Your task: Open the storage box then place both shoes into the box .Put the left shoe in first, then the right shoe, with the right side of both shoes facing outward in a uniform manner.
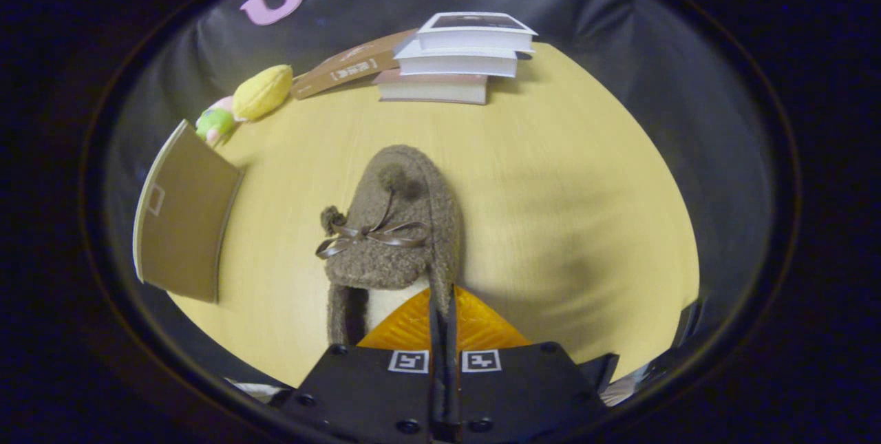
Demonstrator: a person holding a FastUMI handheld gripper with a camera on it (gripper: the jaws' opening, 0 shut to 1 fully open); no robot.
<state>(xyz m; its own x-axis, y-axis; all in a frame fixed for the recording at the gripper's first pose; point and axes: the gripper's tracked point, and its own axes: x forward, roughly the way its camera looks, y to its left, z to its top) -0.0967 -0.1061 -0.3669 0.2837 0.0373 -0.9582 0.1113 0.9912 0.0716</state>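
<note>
A fuzzy brown slipper [396, 224] with a ribbon bow and pompoms hangs just ahead of my fingers, toe pointing away, above the wooden table [550, 175]. My gripper [444, 306] is shut on the slipper's right side wall near the heel opening, with the two fingers pressed together on the thin edge. To the left of the slipper stands the brown cardboard storage box [182, 213], its flat side with a small square mark facing me. I cannot tell from here whether the box is open.
A stack of three books [458, 55] lies at the far edge of the table, with a brown book [351, 65] leaning beside it. A yellow and green plush toy [248, 103] lies behind the box. Black cloth walls surround the table.
</note>
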